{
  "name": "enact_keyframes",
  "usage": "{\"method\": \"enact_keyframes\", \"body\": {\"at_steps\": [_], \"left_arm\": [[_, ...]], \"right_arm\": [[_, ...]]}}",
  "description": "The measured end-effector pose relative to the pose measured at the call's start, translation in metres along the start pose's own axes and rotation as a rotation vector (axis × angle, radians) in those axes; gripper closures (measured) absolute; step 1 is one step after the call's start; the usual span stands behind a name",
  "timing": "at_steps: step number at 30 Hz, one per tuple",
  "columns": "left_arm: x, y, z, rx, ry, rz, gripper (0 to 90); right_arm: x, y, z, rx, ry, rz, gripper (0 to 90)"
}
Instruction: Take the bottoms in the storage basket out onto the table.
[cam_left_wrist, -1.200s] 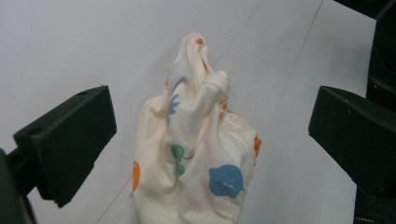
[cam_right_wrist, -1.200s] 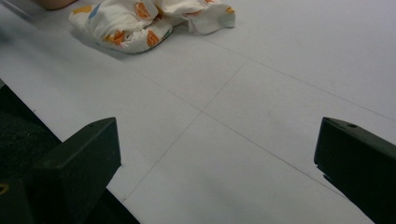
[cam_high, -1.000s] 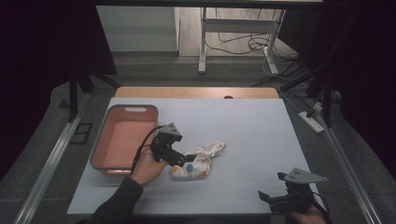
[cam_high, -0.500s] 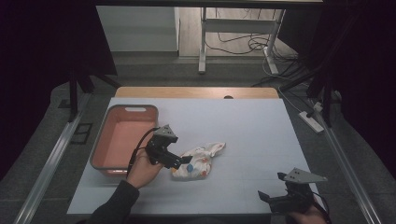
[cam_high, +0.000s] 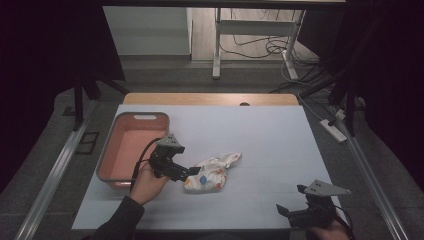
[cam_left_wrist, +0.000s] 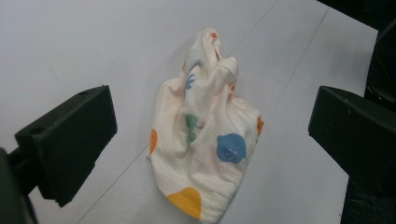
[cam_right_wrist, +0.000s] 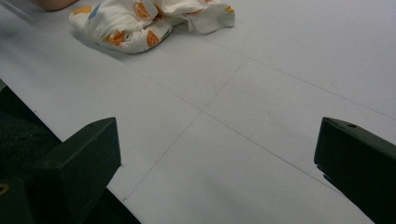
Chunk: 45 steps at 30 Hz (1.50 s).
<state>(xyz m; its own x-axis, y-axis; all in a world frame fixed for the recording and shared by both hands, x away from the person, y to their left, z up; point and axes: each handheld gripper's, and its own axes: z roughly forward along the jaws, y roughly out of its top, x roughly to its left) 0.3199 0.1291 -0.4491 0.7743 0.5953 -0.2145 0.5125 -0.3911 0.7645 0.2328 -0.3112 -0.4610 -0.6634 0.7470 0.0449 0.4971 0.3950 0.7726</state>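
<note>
Crumpled patterned cloth (cam_high: 212, 172) lying on the white table (cam_high: 280, 150), just to the right of the pink bin (cam_high: 132, 145) and apart from its wall. Long axis running slantwise away from the bin: thick bunched end nearest the bin's front corner, thin twisted tail pointing off toward the table's far right.

Left gripper (cam_high: 187, 175) at the bunched end, between bin and cloth, jaws spread wide and holding nothing. Seen along those jaws in the left gripper view: cloth (cam_left_wrist: 205, 135) centred in the gap, wide end near, tail leading straight away, so axis roughly in line with the approach and neither jaw touching fabric yet.

Right gripper (cam_high: 287, 212) far off from the bin at the table's near edge, well apart from the cloth, likewise splayed and empty; in its own view, cloth (cam_right_wrist: 140, 21) distant at the top.

Judged from this: left by far the nearer, a short push forward and a squeeze on the bunched end likely enough, then a carry back toward the bin.
</note>
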Motion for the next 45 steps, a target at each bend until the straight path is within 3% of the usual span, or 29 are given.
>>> {"method": "enact_keyframes", "body": {"at_steps": [45], "left_arm": [[0.004, -0.029, -0.045, -0.101, 0.04, -0.081, 0.2]], "right_arm": [[0.001, 0.0, 0.0, 0.004, -0.002, -0.009, 0.9]]}}
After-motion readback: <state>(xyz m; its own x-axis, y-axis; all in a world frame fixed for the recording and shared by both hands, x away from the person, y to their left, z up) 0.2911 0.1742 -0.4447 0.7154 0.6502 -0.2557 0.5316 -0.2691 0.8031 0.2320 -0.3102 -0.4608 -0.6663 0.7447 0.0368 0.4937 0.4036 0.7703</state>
